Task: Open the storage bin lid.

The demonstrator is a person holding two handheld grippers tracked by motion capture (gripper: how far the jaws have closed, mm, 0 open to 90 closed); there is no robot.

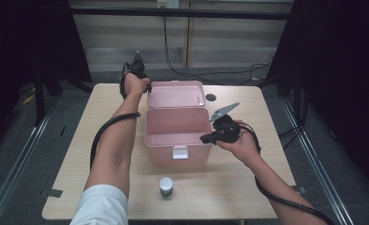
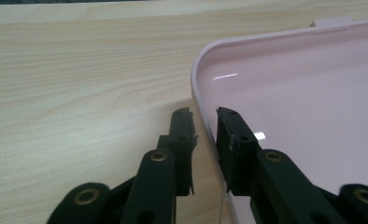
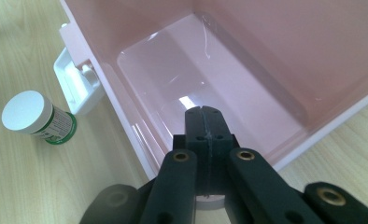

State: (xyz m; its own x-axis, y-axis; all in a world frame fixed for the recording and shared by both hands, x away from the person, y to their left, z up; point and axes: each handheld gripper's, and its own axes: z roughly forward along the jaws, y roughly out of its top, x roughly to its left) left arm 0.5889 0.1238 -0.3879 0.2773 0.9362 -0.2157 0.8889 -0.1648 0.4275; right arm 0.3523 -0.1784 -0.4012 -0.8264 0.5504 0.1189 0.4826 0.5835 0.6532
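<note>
Two hand-held grippers at an open pink box

Two jaws of the left hand-held gripper [image 2: 204,116] are spread astride the rim of the laid-back lid [image 2: 313,93], not pressed on it. Centrally, the pink storage box [image 1: 175,133] is set on the surface [image 1: 229,187], a white-capped bottle [image 1: 166,185] before it. Rightward, the right hand-held gripper [image 3: 205,114] is pressed together, empty, over the box's wall.

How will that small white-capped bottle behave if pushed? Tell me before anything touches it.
The small bottle stands upright on the table, so a high push would probably tip it. Its round body would likely roll once down. It looks like light plastic, so it should slide easily on the smooth wood.
</note>
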